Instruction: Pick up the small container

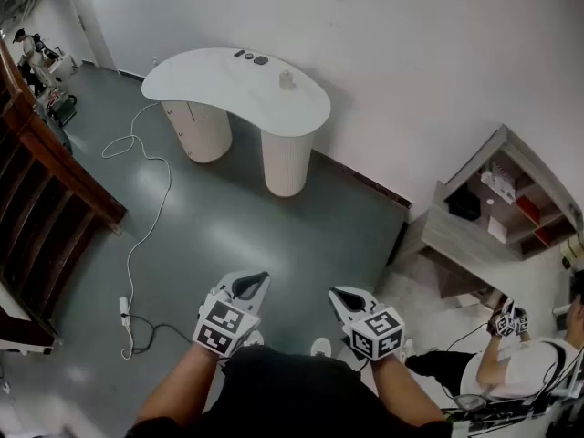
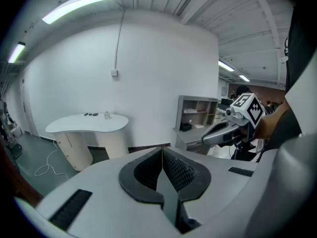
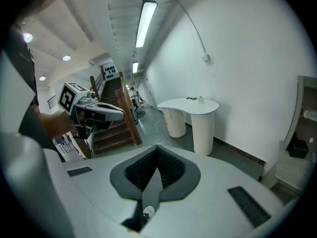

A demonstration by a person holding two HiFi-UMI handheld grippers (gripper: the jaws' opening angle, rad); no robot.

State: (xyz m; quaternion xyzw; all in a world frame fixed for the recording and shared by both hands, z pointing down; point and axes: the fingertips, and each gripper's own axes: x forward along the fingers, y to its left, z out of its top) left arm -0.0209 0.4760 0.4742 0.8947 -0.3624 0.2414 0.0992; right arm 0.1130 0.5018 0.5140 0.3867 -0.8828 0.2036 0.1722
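The small container (image 1: 286, 78) stands upright near the far edge of the white table (image 1: 201, 78), well ahead of you and roughly midway between your tools; neither hand looks clearly nearer; it is pale, small and jar-like; your left gripper (image 1: 258, 281) and right gripper (image 1: 339, 295) both have jaws together, holding nothing.

Small container (image 1: 286, 78) sits on the bench (image 1: 205, 80) far ahead, shelf unit (image 1: 474, 235) right, staircase (image 1: 41, 208) left, cable (image 1: 151, 217) across the floor (image 1: 274, 235).
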